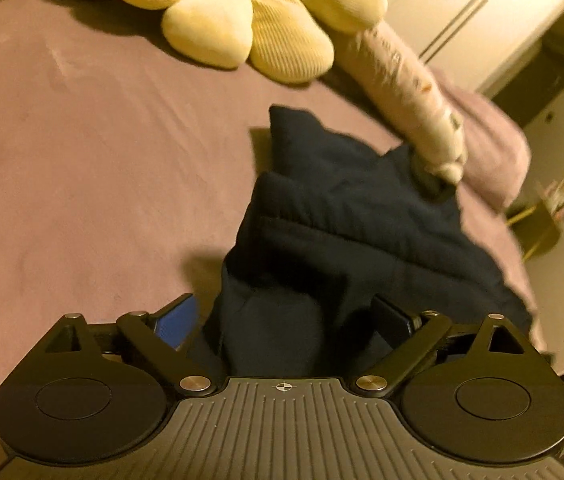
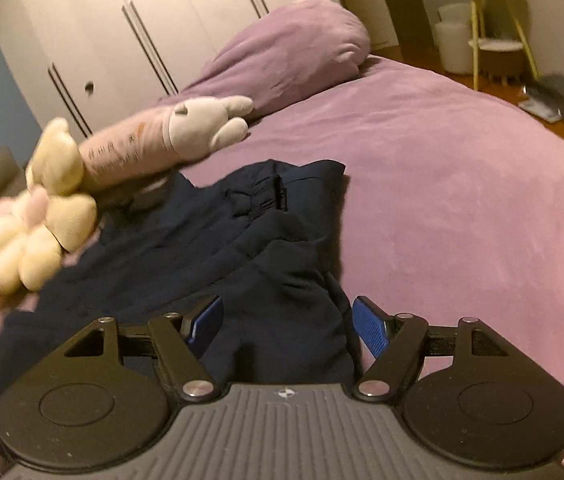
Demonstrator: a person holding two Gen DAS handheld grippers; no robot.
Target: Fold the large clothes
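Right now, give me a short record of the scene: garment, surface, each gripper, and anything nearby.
garment: dark navy fabric clothing, bunched, partly folded
surface: purple bedspread
left gripper: fingers apart, navy cloth between them
right gripper: fingers apart, navy cloth between them
nearby: yellow and pink flower-shaped plush toy beside the garment
background: white wardrobe

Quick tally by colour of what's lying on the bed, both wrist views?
Navy: 1, the garment bunched between both grippers' fingers.
Purple: 1, the pillow at the bed's far edge.
Cream and pink: 1, the long plush toy beside the garment; whether the flower end is separate is unclear.
Total: 3
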